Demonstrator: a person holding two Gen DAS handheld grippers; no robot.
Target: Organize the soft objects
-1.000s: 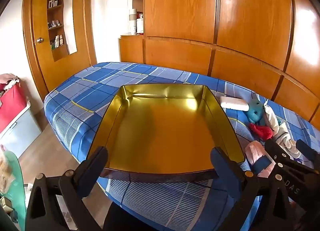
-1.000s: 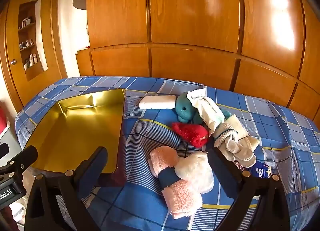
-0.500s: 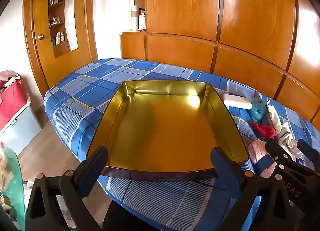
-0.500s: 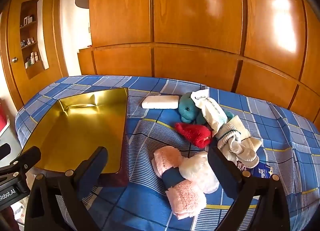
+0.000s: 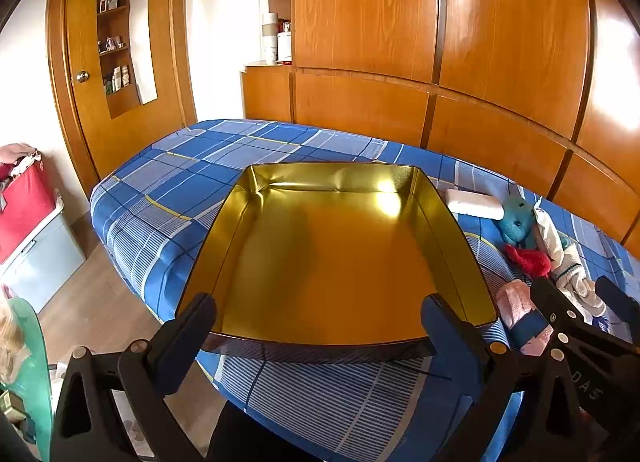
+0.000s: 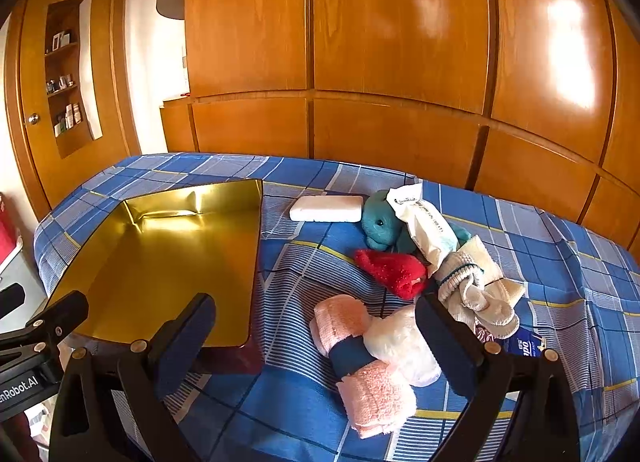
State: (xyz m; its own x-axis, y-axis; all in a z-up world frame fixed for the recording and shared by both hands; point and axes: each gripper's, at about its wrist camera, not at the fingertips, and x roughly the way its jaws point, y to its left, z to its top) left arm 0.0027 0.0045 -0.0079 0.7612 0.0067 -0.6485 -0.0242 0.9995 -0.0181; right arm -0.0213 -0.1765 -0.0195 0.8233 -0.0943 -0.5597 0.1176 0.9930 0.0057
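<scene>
At the lower left of the right wrist view, the left gripper (image 6: 24, 326) shows only partly; in its own view its jaws are spread wide before the shallow gold metal tray (image 5: 336, 262) on the blue plaid bedspread (image 5: 180, 182). Centre frame, the right gripper (image 6: 316, 326) hangs with jaws spread above a pink rolled towel with a navy band (image 6: 360, 358). Beside it lies a white fluffy bundle (image 6: 400, 342). Further right cluster a red plush piece (image 6: 392, 268), a teal plush toy (image 6: 380, 222) and grey-white socks (image 6: 472, 286).

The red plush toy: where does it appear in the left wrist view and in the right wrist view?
Left wrist view: red plush toy at the right edge, right of the gold tray.
Right wrist view: red plush toy right of centre.
Shared landmark: the teal plush just behind it.
</scene>
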